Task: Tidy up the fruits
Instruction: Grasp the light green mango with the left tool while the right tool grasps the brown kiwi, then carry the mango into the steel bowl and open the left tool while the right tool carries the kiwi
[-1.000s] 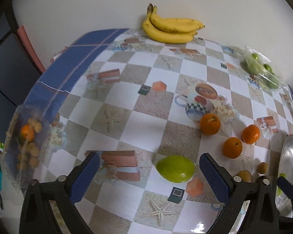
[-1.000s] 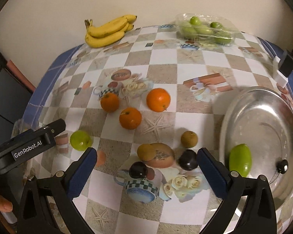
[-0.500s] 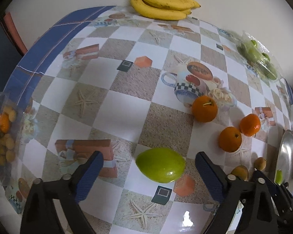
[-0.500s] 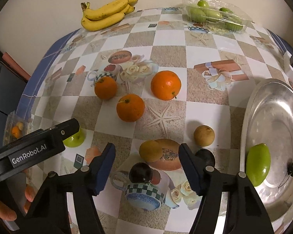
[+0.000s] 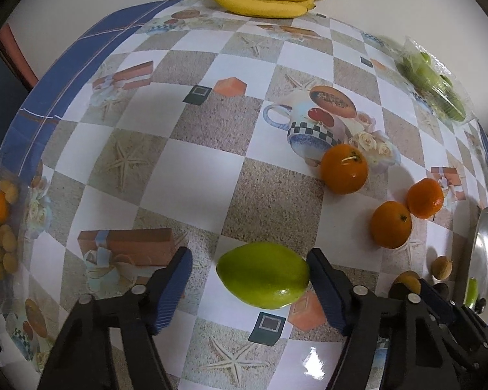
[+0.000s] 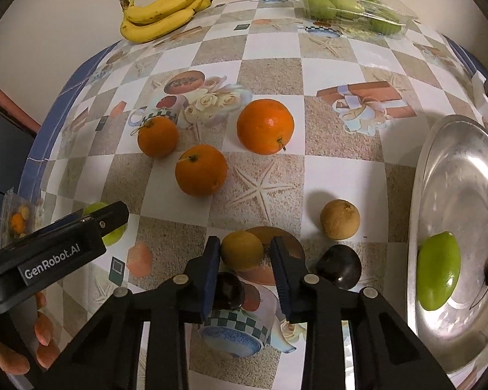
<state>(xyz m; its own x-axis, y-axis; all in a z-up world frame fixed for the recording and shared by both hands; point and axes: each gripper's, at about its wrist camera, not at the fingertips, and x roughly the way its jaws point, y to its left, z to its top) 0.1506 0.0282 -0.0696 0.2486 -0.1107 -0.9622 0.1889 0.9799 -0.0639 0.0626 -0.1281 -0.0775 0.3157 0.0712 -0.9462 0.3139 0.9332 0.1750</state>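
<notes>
In the left wrist view a green mango (image 5: 263, 274) lies on the checked tablecloth between the fingers of my open left gripper (image 5: 249, 274); the right finger is close to it, the left one apart. In the right wrist view my right gripper (image 6: 244, 258) is narrowly open around a small yellow-brown fruit (image 6: 241, 249), with a dark plum (image 6: 228, 289) lower between the fingers. Three oranges (image 6: 200, 169) lie beyond. A second green mango (image 6: 438, 271) lies on the steel plate (image 6: 465, 169).
Bananas (image 6: 166, 9) and a clear box of green fruit (image 6: 351, 8) lie at the far edge. A brown round fruit (image 6: 340, 219) and another dark plum (image 6: 339, 266) lie right of my right gripper. A clear bag of small fruit (image 5: 1, 227) sits at the table's left edge.
Both grippers have moved forward and down. The left gripper's fingers have narrowed around the green mango. The right gripper's fingers have narrowed around the small yellow-brown fruit.
</notes>
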